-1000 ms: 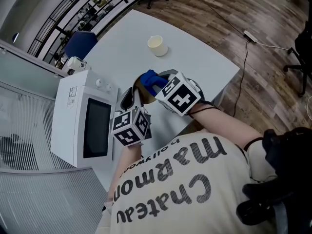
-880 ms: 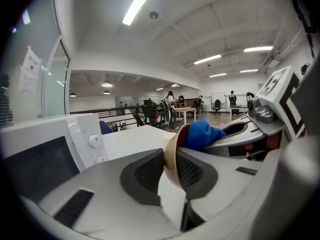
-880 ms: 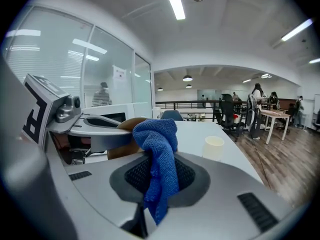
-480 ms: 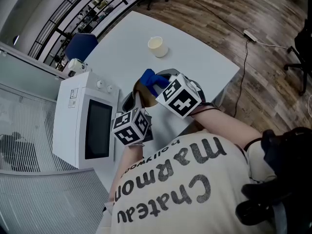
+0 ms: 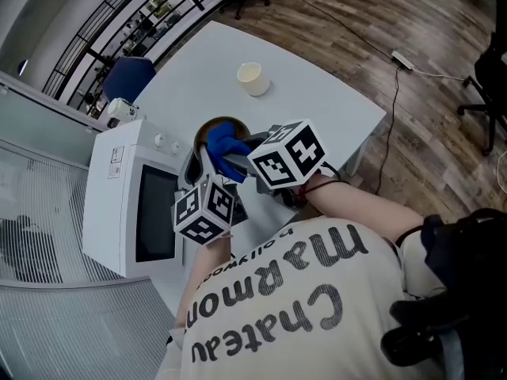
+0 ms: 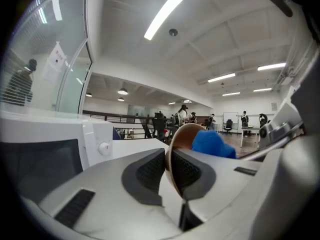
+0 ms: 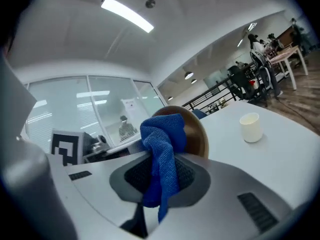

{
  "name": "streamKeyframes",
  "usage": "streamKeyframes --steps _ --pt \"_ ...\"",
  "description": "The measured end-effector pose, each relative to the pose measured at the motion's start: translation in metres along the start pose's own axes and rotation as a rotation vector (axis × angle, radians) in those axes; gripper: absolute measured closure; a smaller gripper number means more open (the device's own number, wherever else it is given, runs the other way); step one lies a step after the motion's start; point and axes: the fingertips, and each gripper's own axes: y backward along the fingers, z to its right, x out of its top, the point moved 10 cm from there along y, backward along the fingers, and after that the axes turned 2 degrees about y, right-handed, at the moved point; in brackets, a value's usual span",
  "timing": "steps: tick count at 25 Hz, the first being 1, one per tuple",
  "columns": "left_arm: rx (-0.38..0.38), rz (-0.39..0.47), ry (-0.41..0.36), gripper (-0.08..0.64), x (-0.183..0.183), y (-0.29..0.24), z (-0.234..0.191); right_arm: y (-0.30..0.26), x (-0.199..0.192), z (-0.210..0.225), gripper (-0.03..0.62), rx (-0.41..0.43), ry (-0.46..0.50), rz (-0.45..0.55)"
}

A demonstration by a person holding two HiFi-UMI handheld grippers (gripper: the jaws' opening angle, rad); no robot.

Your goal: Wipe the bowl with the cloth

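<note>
Against brown bowl (image 5: 209, 130), bunched blue cloth (image 5: 226, 149)

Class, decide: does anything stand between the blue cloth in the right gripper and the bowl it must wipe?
Nothing visible does. The right gripper holds the cloth, whose top seems to lie against the bowl, with no other thing between.

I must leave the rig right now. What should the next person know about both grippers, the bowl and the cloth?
Left gripper: jaws have just been closing, now clamped on the rim of the brown bowl, held tilted on edge beside the microwave.
Right gripper: shut on the blue cloth, which appears to press on the bowl.
Done: both things are in hand and brought together.
To do: wipe the bowl; how much is already wiped cannot be told.
</note>
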Motion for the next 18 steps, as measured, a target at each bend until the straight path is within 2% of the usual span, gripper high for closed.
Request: streamKeyframes --steps 2,5,8,11,16,18 --pt "-0.048 0.043 -0.045 0.514 0.005 0.003 0.008 -0.002 0.0 0.0 0.535 -0.043 0.014 -0.004" --pt "-0.099 0.055 -0.08 0.509 0.005 0.004 0.012 -0.003 0.004 -0.001 0.535 -0.064 0.027 0.01" --pt "-0.111 0.066 -0.043 0.501 0.007 0.005 0.008 -0.006 0.002 -0.002 0.535 -0.03 0.025 0.033" --pt "-0.119 0.071 -0.01 0.491 0.01 0.004 0.006 -0.012 -0.001 -0.003 0.535 -0.021 0.064 0.026" --pt "-0.093 0.047 -0.009 0.491 0.01 0.0 0.002 -0.018 -0.005 0.0 0.535 0.003 0.081 -0.047" --pt "-0.08 0.037 0.009 0.491 0.01 -0.002 -0.003 -0.019 -0.007 0.001 0.535 0.001 0.12 -0.084"
